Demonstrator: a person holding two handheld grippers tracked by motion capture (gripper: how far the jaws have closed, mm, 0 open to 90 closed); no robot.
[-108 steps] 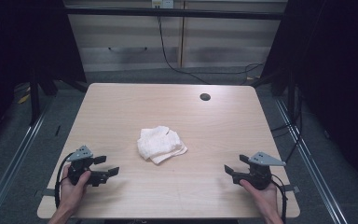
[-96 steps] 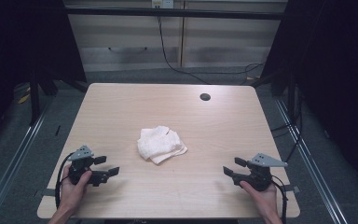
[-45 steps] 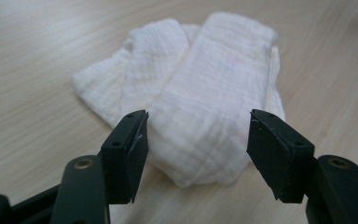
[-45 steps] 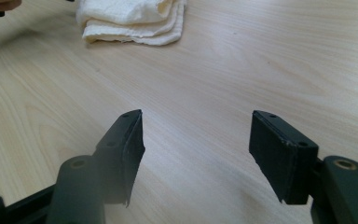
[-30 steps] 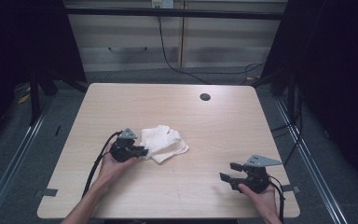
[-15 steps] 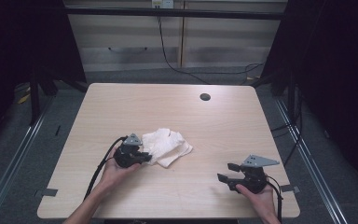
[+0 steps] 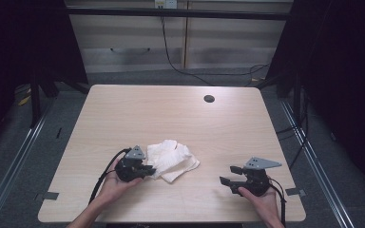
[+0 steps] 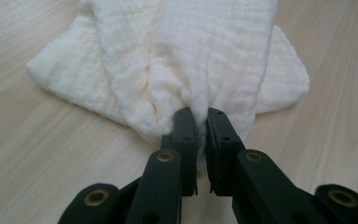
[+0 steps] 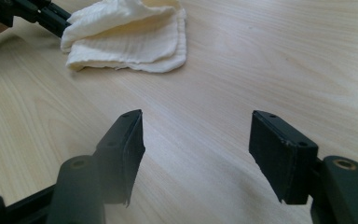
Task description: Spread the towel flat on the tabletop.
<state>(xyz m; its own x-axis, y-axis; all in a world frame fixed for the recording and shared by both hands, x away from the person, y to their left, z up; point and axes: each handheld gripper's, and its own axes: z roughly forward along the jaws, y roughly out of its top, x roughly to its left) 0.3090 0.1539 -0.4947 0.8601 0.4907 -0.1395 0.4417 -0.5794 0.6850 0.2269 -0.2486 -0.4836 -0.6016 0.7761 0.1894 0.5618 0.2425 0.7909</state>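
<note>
- The left gripper (image 8: 200,122) is pinching a fold of the white cloth (image 8: 177,60) at the cloth's near edge, its jaws nearly together with fabric bunching between the pads after closing in the past moment.
- The cloth (image 7: 173,160) is lying crumpled near the middle of the wooden table (image 7: 123,109), a little toward the person's side.
- It is looking soft, light and limp, so it will likely be draping and sliding rather than holding shape; a corner or hem is seeming the best place to take hold.
- The right gripper (image 9: 196,149) is waiting with its jaws wide and empty, well apart from the cloth.
- Bare table is lying open all around; a small dark hole (image 7: 209,99) is sitting near the far edge.
</note>
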